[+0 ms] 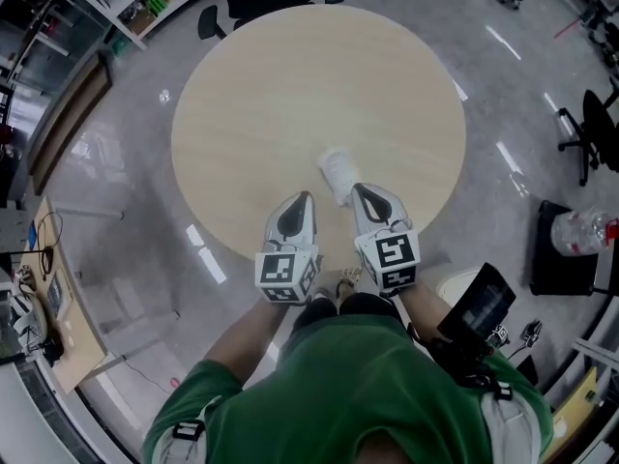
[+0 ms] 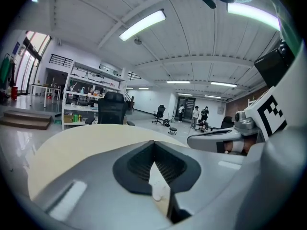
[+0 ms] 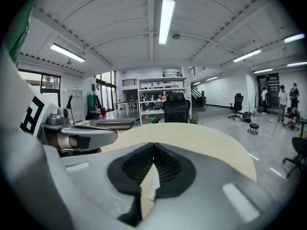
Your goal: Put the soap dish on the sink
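**White oblong soap dish (image 1: 338, 174) on the round pale-wood desk (image 1: 251, 104), just ahead of both claws.**

The dish lay free on the desk. Its long axis ran away from the person, with the near end slanted toward the right claw (image 1: 357, 188), which was just beside it. The left claw (image 1: 307, 196) sat a little farther off on the other side. Both claws had their jaws together, gripping nothing. No sink showed in any view. Judgement: the right claw was better placed to open and take the dish end-on.
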Demonstrator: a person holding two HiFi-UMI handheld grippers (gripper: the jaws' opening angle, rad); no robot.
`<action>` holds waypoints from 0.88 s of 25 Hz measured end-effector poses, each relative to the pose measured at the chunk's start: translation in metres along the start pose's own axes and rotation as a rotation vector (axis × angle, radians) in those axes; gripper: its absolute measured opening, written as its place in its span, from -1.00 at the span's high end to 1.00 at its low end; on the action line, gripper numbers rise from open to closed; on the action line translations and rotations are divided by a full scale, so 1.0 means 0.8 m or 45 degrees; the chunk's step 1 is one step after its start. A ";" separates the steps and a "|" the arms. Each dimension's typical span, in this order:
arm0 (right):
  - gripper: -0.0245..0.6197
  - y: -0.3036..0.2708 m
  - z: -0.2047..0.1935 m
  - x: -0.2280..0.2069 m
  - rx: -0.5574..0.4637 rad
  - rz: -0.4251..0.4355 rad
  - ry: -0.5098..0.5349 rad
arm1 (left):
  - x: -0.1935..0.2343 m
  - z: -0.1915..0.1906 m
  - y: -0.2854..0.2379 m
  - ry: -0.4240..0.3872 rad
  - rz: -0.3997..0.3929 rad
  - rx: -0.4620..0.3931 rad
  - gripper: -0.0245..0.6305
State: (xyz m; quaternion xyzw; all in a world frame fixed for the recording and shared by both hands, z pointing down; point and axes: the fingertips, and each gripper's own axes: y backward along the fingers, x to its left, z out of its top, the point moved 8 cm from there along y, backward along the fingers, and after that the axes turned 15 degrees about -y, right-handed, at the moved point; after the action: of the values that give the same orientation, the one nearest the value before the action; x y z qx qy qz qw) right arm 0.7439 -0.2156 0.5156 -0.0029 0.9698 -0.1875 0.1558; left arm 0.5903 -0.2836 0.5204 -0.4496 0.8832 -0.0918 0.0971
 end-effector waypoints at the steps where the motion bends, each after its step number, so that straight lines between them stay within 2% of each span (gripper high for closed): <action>1: 0.91 0.008 0.000 0.009 -0.008 -0.005 0.007 | -0.002 0.003 0.011 -0.005 -0.010 -0.018 0.91; 15: 0.91 0.130 -0.023 0.108 -0.110 -0.074 0.087 | -0.044 0.025 0.145 -0.023 -0.088 -0.185 0.91; 22: 0.91 0.177 -0.028 0.134 -0.157 -0.080 0.120 | -0.066 0.029 0.183 -0.040 -0.075 -0.208 0.91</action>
State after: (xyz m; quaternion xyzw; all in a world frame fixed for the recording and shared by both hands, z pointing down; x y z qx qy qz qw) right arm 0.6429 -0.0824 0.4516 -0.0340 0.9852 -0.1324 0.1034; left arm 0.5129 -0.1575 0.4664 -0.4832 0.8725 -0.0151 0.0713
